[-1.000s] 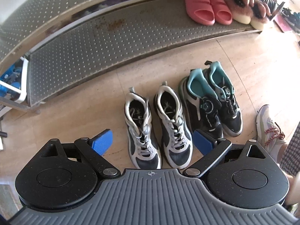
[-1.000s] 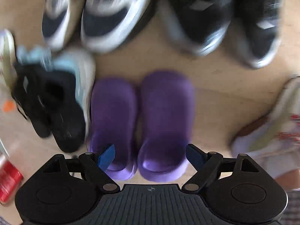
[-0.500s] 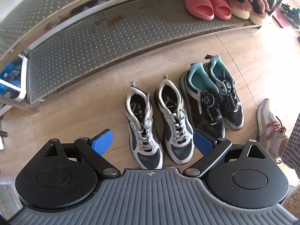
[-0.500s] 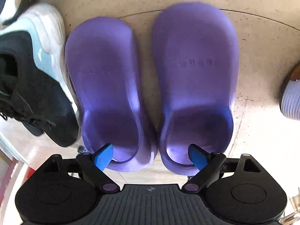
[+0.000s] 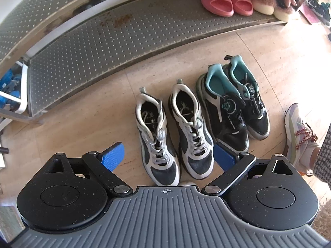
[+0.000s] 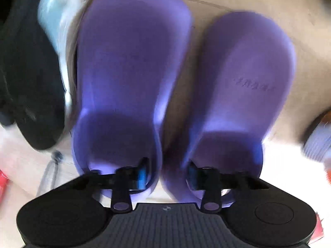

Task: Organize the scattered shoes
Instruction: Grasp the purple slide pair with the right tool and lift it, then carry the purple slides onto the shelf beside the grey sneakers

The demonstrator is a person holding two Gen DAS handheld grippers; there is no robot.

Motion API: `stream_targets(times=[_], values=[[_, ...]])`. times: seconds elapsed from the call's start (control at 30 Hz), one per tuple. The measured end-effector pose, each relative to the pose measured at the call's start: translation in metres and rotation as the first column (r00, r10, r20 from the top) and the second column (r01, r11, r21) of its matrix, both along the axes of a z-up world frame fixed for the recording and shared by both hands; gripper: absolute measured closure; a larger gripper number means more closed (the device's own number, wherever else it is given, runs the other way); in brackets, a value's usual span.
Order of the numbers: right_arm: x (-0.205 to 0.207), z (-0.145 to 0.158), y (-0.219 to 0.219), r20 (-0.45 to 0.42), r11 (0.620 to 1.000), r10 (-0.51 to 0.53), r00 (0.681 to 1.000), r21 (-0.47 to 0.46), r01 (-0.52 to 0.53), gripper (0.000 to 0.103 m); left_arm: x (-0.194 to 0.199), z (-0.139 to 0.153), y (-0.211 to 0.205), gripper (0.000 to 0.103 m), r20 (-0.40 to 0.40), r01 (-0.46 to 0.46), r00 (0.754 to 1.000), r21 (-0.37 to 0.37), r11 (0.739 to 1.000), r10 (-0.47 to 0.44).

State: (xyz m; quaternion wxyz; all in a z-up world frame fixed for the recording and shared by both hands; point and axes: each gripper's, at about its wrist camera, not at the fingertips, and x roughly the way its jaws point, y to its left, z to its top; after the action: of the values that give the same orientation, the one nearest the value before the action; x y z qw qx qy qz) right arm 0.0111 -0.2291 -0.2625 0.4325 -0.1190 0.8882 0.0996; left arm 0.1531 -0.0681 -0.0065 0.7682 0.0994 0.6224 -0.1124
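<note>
Two purple slippers [image 6: 128, 62] lie side by side on the floor, heels toward me, blurred in the right wrist view. My right gripper [image 6: 166, 174] has one finger inside each heel opening. Its jaws are closing and squeeze the two adjoining inner walls together. A pair of grey-and-white sneakers [image 5: 192, 130] stands on the tan floor in the left wrist view. My left gripper [image 5: 168, 157] hangs open above their toes with nothing between its blue pads [image 5: 113, 157]. A black-and-teal pair [image 5: 233, 107] stands just to their right.
A perforated metal shoe rack [image 5: 124, 41] runs along the back, with pink slides [image 5: 225, 2] and fuzzy slippers [image 5: 269, 2] at its right end. A person's foot in a white sneaker [image 5: 298, 132] is at the right. A black-and-light-blue sneaker [image 6: 31, 72] lies left of the purple slippers.
My right gripper came down closer to the purple slippers, and its jaws went from wide apart to pinching the slippers' inner heel walls. The left gripper stayed open in place.
</note>
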Motion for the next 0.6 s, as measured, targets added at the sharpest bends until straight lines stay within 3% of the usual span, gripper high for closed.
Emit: stream_targets(times=[0.2, 0.37, 0.47, 0.6], values=[[0.033, 0.069, -0.035, 0.117, 0.999, -0.019, 0.993, 0.038, 0.014, 0.08, 0.005, 0.005, -0.001, 0.007, 0.024, -0.011, 1.0, 0.0, 1.0, 0.011], [0.059, 0.14, -0.073, 0.216, 0.986, -0.16, 0.963, 0.089, 0.144, 0.08, 0.007, 0.017, 0.003, 0.007, 0.06, -0.037, 0.997, -0.03, 0.999, 0.039], [0.085, 0.192, -0.101, 0.327, 0.951, -0.303, 0.895, 0.161, 0.264, 0.08, 0.012, 0.024, 0.013, 0.007, 0.079, -0.096, 0.992, -0.046, 0.994, 0.099], [0.149, 0.278, -0.132, 0.531, 0.91, -0.414, 0.739, 0.257, 0.325, 0.08, 0.022, 0.026, 0.029, 0.007, 0.089, -0.183, 0.978, -0.052, 0.982, 0.187]])
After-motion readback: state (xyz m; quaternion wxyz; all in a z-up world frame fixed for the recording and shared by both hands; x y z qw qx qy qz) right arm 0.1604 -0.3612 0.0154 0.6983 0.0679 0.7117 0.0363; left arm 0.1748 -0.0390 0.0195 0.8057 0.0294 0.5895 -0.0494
